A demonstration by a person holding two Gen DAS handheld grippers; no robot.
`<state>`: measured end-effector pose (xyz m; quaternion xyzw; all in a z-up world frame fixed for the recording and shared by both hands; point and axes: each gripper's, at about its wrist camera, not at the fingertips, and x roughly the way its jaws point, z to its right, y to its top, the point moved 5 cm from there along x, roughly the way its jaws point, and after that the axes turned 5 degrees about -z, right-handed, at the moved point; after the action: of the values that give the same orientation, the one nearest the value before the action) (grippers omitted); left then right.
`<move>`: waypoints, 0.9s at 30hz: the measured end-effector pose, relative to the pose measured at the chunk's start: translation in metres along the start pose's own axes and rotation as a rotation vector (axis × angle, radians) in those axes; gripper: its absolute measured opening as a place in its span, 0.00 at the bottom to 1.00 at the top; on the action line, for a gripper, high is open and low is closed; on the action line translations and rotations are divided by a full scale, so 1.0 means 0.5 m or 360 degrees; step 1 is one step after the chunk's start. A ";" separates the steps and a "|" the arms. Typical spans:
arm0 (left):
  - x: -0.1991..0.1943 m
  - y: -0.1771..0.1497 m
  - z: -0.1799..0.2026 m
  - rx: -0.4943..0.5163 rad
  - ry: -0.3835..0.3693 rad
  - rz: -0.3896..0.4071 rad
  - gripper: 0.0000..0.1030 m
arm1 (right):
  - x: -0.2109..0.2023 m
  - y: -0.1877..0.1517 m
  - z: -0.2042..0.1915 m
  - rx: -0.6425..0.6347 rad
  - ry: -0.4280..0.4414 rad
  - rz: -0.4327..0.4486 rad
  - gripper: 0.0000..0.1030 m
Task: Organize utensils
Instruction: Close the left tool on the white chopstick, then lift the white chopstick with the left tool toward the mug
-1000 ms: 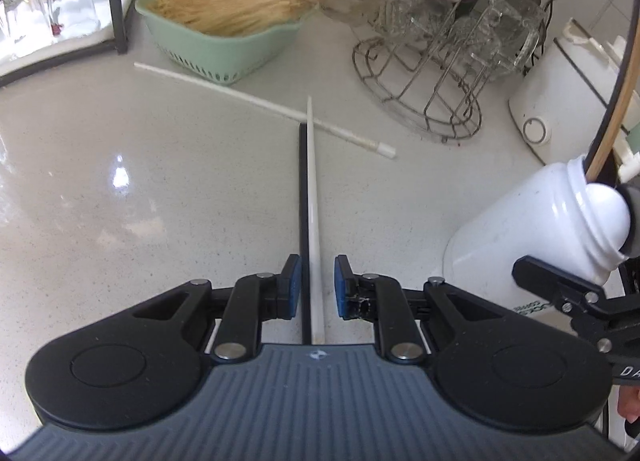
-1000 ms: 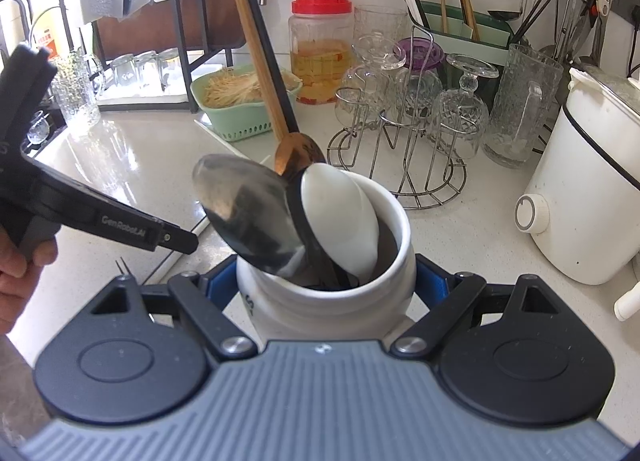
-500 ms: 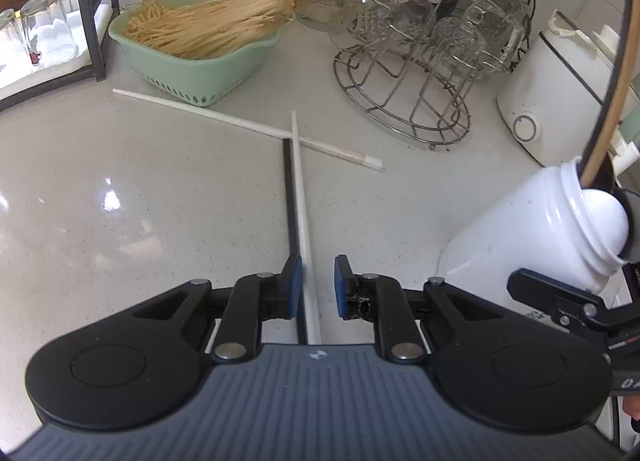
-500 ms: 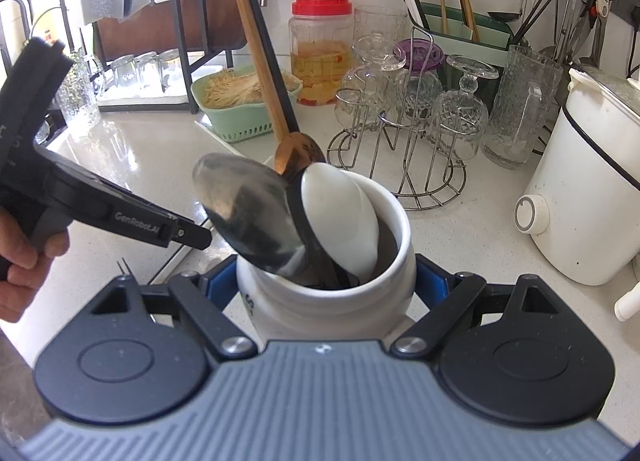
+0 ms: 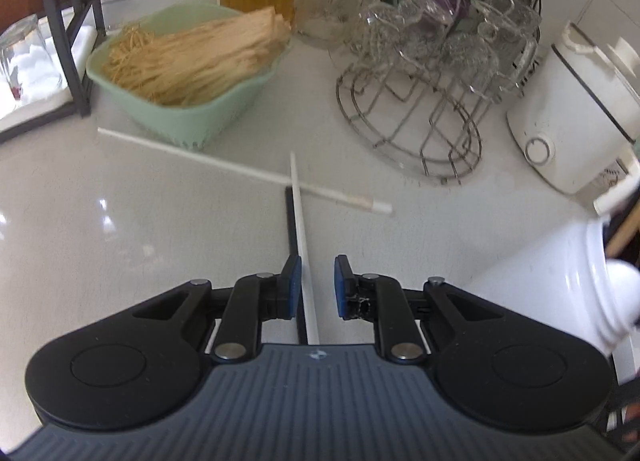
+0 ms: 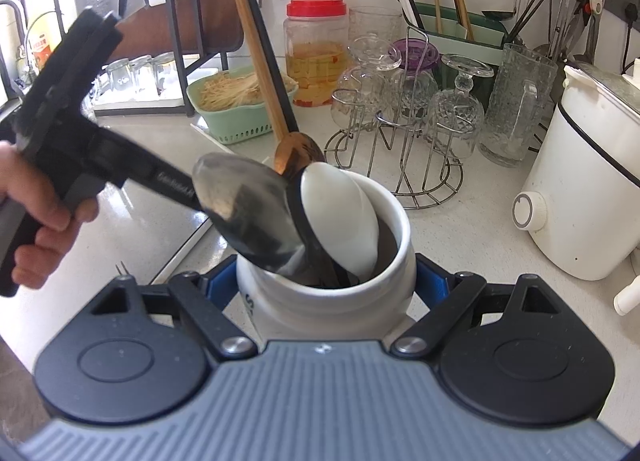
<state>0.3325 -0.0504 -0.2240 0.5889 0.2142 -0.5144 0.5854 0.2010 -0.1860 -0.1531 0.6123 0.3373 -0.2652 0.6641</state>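
A black chopstick [image 5: 289,213] and a white chopstick [image 5: 302,245] lie side by side on the pale counter, their far tips crossing a third white chopstick [image 5: 224,163]. My left gripper [image 5: 314,281] straddles the pair with its blue pads a little apart; the white stick runs close to the left pad, and I see no pad pressing. My right gripper [image 6: 326,285] is shut on a white ceramic jar [image 6: 320,301], seen tilted at the right edge of the left wrist view [image 5: 560,281]. In the jar stand a metal spoon [image 6: 248,209], a white spoon [image 6: 344,221] and a wooden spoon [image 6: 296,153].
A green basket of straws [image 5: 180,113] sits behind the chopsticks. A wire rack of glasses [image 5: 420,129] and a white cooker [image 5: 568,117] stand to the right. A black shelf frame [image 5: 76,73] is at far left, a red-lidded jar [image 6: 316,53] at the back.
My left gripper has slid forward along the chopstick pair, so less of their length shows ahead and the basket and rack look nearer. The right gripper and jar have not moved.
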 end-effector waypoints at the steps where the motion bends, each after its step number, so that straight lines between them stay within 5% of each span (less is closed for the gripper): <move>1: 0.003 0.007 0.000 0.0002 0.0004 0.0008 0.18 | 0.000 0.000 0.000 0.0002 -0.0002 0.0001 0.88; 12: 0.041 0.090 0.002 0.0059 0.0093 0.0076 0.18 | -0.003 -0.001 -0.003 0.0021 -0.0019 -0.0004 0.88; 20: 0.075 0.115 -0.005 0.0062 0.0162 0.0004 0.17 | -0.003 -0.001 -0.004 0.0039 -0.0033 -0.0005 0.88; 27: 0.078 0.119 -0.012 0.0016 0.0179 -0.0022 0.06 | -0.003 -0.001 -0.005 0.0037 -0.0033 -0.0002 0.88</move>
<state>0.4005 -0.0718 -0.2309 0.6183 0.2484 -0.4856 0.5659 0.1993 -0.1839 -0.1525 0.6170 0.3278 -0.2758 0.6601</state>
